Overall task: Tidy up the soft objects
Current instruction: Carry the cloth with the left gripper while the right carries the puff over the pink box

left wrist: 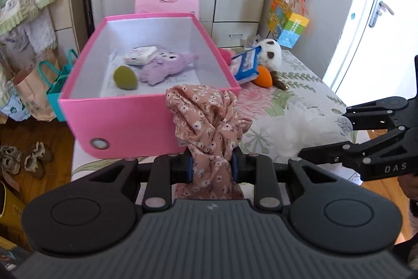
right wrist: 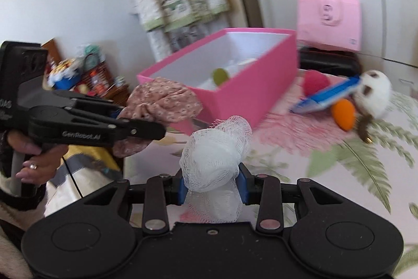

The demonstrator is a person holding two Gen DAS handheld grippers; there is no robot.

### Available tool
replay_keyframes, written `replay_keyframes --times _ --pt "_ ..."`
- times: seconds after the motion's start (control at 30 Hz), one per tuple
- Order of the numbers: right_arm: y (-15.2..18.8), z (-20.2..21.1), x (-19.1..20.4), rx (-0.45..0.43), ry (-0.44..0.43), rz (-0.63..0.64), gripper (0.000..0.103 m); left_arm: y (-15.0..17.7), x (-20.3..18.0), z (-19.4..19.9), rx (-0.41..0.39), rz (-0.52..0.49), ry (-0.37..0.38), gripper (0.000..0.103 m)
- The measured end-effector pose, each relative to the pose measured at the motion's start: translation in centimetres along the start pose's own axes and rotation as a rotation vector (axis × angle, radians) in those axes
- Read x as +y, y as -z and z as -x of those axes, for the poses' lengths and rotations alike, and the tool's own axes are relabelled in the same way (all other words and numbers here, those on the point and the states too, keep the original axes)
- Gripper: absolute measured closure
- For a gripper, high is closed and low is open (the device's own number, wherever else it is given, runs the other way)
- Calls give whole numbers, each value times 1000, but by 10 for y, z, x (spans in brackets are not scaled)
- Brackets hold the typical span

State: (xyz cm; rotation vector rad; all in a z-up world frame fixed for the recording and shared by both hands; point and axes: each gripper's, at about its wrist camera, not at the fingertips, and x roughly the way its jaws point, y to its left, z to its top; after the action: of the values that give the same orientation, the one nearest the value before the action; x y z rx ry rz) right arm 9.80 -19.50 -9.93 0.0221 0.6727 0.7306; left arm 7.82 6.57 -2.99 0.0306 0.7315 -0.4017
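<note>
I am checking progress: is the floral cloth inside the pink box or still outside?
Outside. The floral cloth is bunched in the left tongs, in front of the pink box.

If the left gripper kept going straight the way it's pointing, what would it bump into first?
Probably the near wall of the open pink box, straight ahead of the left gripper, which is shut on the crumpled pink floral cloth. Depth is hard to judge.

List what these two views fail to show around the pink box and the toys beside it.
- Pink box floor: right wrist view, near wall hides most of it.
- Red ball: left wrist view, box wall covers most of it.
- White plush: right wrist view, motion blur; face unreadable.
</note>
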Motion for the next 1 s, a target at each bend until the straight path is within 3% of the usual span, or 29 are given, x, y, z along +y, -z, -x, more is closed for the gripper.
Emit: replay_keyframes --times 0.17,0.3,0.6,0.77,1.0 --pt "-27 1 20 -15 -31 71 60 -14 14 24 -48 -10 -1 78" --pt "-50 2 29 -74 -24 117 60 -32 29 30 -109 -15 -38 78" --pt "-101 -34 26 -189 -17 172 58 -80 61 -12 -129 15 -21 78" --pt "-128 -77 14 -134 -1 210 57 -98 81 -56 -56 56 -19 78" --pt "-152 -135 -9 27 14 257 57 -107 100 -104 53 112 -36 78"
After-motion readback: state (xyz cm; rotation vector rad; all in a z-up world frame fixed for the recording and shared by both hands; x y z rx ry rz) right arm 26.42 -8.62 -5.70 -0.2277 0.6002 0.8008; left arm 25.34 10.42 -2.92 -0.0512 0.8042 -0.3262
